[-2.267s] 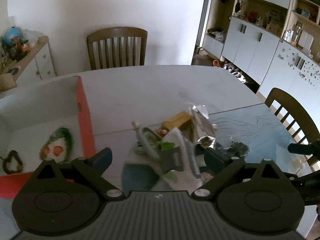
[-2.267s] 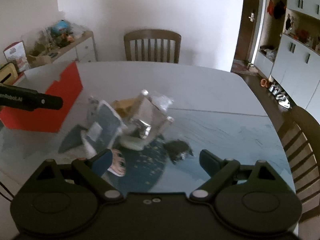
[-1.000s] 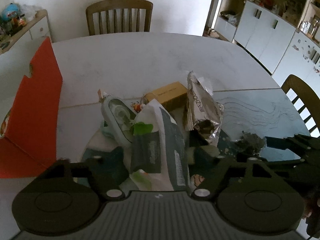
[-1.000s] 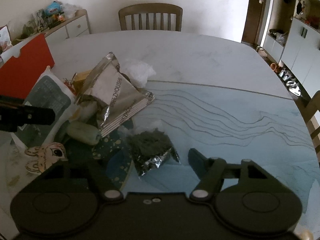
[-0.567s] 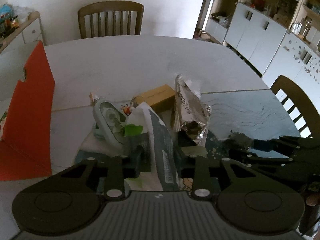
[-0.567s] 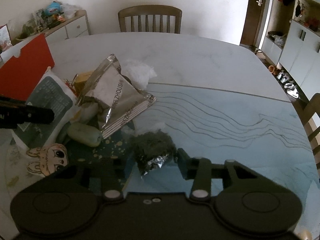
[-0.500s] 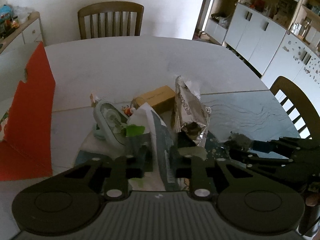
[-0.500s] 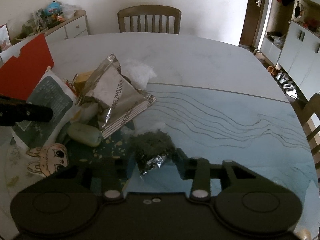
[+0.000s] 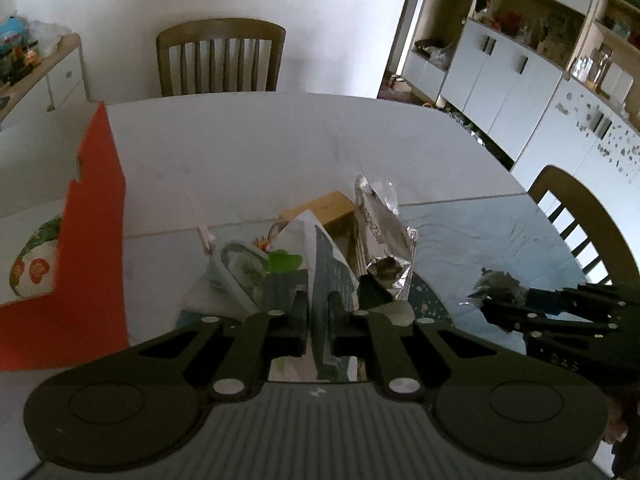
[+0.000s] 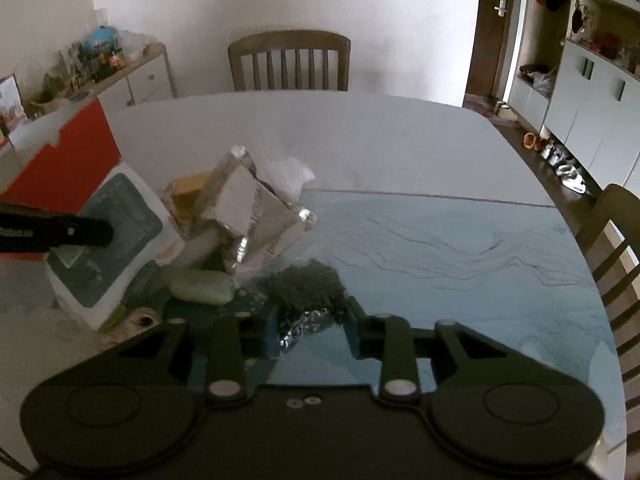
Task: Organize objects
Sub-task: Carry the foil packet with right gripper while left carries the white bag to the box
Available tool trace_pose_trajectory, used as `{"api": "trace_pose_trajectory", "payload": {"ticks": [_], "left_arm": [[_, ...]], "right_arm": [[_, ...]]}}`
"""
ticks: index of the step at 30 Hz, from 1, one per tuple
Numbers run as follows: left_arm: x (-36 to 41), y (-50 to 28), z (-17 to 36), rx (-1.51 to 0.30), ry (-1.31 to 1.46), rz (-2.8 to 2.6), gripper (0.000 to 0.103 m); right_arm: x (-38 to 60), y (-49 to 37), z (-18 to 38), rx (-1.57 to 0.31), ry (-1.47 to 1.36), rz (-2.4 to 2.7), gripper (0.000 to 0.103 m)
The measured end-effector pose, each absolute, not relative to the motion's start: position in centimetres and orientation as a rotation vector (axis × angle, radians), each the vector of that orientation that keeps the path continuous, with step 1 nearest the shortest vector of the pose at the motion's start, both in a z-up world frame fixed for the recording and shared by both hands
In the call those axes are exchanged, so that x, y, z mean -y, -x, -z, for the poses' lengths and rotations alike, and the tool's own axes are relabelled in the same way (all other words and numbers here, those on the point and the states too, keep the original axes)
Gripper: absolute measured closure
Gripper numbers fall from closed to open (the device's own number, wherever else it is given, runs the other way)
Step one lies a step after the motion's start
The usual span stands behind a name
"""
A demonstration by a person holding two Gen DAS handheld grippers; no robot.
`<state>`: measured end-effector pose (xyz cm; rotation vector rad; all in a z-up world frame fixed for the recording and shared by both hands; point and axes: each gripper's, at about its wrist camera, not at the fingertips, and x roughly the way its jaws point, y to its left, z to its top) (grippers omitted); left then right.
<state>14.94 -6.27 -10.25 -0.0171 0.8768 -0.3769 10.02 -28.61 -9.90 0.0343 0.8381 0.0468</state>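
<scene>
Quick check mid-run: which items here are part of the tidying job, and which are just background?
In the job:
- left gripper, shut on the white-and-teal pouch
- right gripper, shut on the small dark foil packet
- silver foil bag
- yellow box
- orange box

Just there:
- dining chair
- white cabinets
- sideboard clutter

Two wooden chairs at the table, one at the far side [image 9: 220, 60], one at the right edge [image 9: 580, 216]. One red-walled box [image 9: 94, 216] on the left. In the pile: one white-and-teal pouch [image 10: 108, 240], one silver foil bag [image 10: 256, 204], one dark crinkled packet [image 10: 308, 284], one yellow-brown carton [image 9: 324, 210], one pale green oblong piece [image 10: 200, 286]. Two black grippers, left [image 9: 318, 312] and right [image 10: 312, 320], each carrying two fingers.
</scene>
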Motion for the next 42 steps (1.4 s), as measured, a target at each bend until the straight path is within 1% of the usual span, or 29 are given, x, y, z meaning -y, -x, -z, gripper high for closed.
{"api": "trace_pose_trajectory", "payload": {"ticks": [10,18,28,42], "left_arm": [[2.5,-14.2,7.0,-0.865,0.07,0.383,0.094],[-1.9,-13.6,4.4,-0.838,0.096,0.371,0.094],[-8.6,-14.4,2.1,-0.794,0.117,0.299,0.094],[-17.7,-17.6,0.3,-0.741,0.117,0.182,0.093]], "right_arm": [[25.3,-8.4,5.0,-0.78,-0.037,-0.099,0.072],[21.2,-8.5,1.8,-0.737,-0.023,-0.148,0.072],[15.8,-9.7,-0.2,-0.711,0.018,-0.218,0.072],[7.0,-13.2,-1.2,-0.685,0.075,-0.311,0.072]]}}
